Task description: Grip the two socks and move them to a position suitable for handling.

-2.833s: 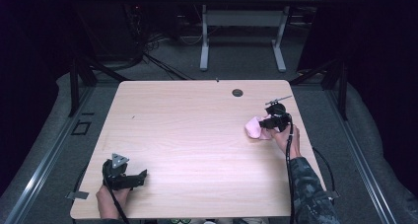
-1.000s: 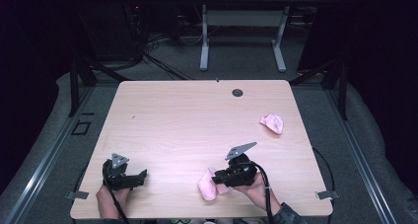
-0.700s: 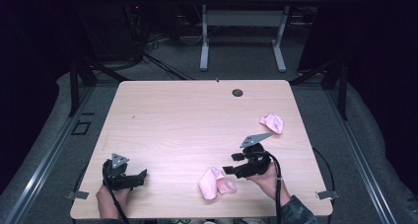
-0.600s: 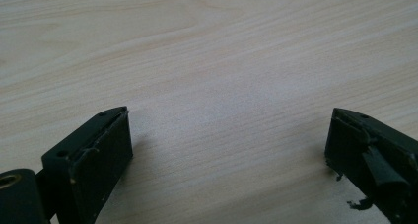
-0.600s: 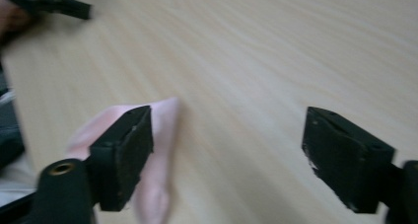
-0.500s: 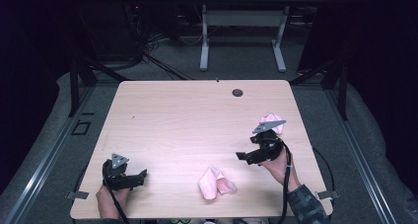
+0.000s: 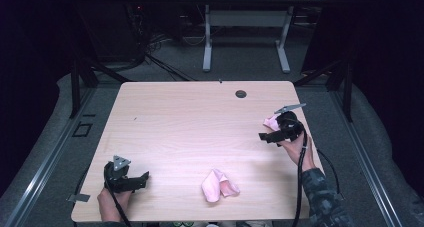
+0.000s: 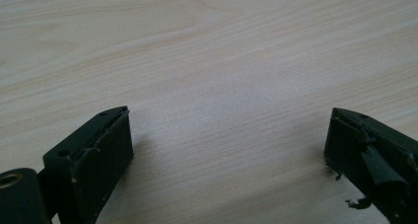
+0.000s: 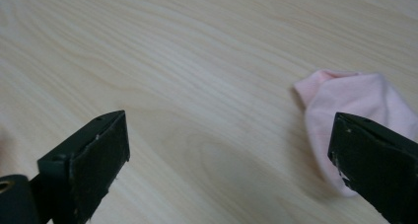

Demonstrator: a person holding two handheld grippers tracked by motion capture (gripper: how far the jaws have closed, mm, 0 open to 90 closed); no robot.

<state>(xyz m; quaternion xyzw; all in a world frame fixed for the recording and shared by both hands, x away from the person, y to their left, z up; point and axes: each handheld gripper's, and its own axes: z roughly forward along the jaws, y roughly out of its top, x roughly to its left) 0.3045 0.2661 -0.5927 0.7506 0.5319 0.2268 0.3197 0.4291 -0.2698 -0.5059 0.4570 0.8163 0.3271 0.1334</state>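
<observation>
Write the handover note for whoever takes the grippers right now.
Left gripper: open, empty, resting near the front left corner of the table.
Right gripper: its jaws have just been opening; open, nothing between them, beside the far pink sock at the right edge.
Near pink sock: crumpled at the front edge, released.
Done: one sock set down at the front.
Left: probably grasp the far sock and bring it to the first.

Crumpled pink sock [image 7: 219, 185] near table's front edge, second pink sock [image 9: 345, 115] by right edge
</observation>
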